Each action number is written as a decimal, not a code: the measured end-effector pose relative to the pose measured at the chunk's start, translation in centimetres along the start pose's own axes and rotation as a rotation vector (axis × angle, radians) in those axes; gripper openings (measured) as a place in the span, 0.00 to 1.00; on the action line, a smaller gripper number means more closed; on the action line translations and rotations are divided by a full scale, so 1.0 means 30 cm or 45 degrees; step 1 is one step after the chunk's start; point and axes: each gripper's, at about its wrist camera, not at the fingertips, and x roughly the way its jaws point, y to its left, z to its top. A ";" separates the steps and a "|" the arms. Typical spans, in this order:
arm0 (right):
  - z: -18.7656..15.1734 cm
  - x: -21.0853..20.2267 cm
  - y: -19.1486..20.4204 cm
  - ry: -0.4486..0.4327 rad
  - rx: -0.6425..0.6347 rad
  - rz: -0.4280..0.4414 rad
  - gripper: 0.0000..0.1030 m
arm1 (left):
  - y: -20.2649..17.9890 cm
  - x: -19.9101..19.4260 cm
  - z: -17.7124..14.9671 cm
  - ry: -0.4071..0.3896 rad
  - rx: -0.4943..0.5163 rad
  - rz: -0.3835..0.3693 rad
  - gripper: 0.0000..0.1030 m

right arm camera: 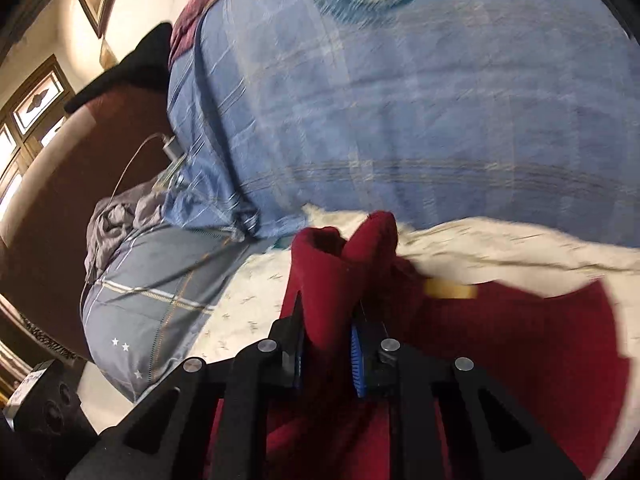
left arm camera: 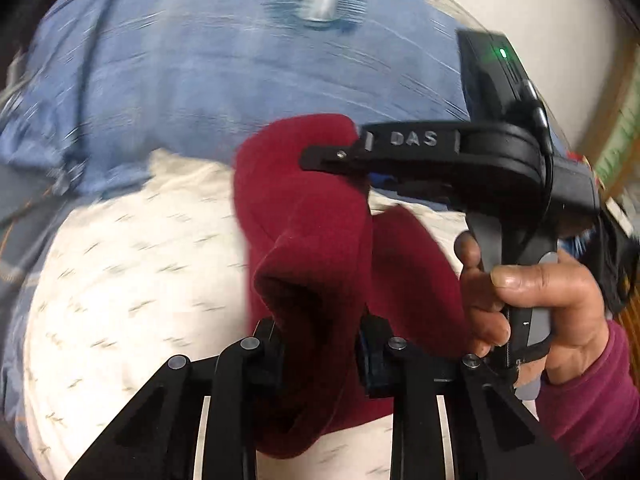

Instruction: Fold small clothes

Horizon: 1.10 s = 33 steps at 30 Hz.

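A dark red garment [left arm camera: 316,264] hangs bunched over a cream patterned sheet [left arm camera: 132,288]. My left gripper [left arm camera: 320,356] is shut on a thick fold of it, the cloth rising between the fingers. In the left wrist view my right gripper [left arm camera: 332,152] reaches in from the right, held by a hand [left arm camera: 540,304], and pinches the upper edge of the same cloth. In the right wrist view my right gripper [right arm camera: 328,344] is shut on a fold of the red garment [right arm camera: 500,320], which spreads to the right over the cream sheet [right arm camera: 500,240]. A small yellow label [right arm camera: 450,290] shows on it.
A blue checked bedcover [left arm camera: 224,80] with a round printed motif [left arm camera: 316,0] fills the far side. In the right wrist view a grey quilt [right arm camera: 160,280] hangs at the bed's left edge, with a white cable and charger [right arm camera: 172,148], a dark red headboard [right arm camera: 52,200] and windows behind.
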 end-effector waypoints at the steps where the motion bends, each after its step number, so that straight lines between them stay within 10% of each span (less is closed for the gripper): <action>1: -0.002 -0.031 -0.030 -0.016 0.009 -0.023 0.17 | -0.042 0.015 0.003 0.008 0.023 -0.021 0.23; 14: -0.161 -0.115 -0.564 -0.033 0.435 -0.167 0.17 | -0.377 0.399 -0.028 0.244 0.110 -0.126 0.23; 18: -0.197 -0.178 -0.597 -0.096 0.577 -0.067 0.31 | -0.374 0.333 -0.024 0.266 0.072 -0.259 0.59; 25: -0.295 -0.328 -0.418 -0.093 0.419 -0.035 0.74 | -0.259 0.064 -0.050 0.127 0.175 -0.053 0.62; 30: -0.353 -0.266 -0.340 -0.032 0.352 -0.073 0.74 | -0.171 0.015 -0.080 0.119 0.040 0.055 0.62; 32: -0.361 -0.232 -0.330 -0.023 0.297 -0.157 0.55 | -0.168 0.012 -0.098 0.132 -0.003 0.052 0.62; 33: -0.370 -0.223 -0.322 -0.005 0.264 -0.213 0.18 | -0.170 0.015 -0.100 0.146 -0.015 0.046 0.62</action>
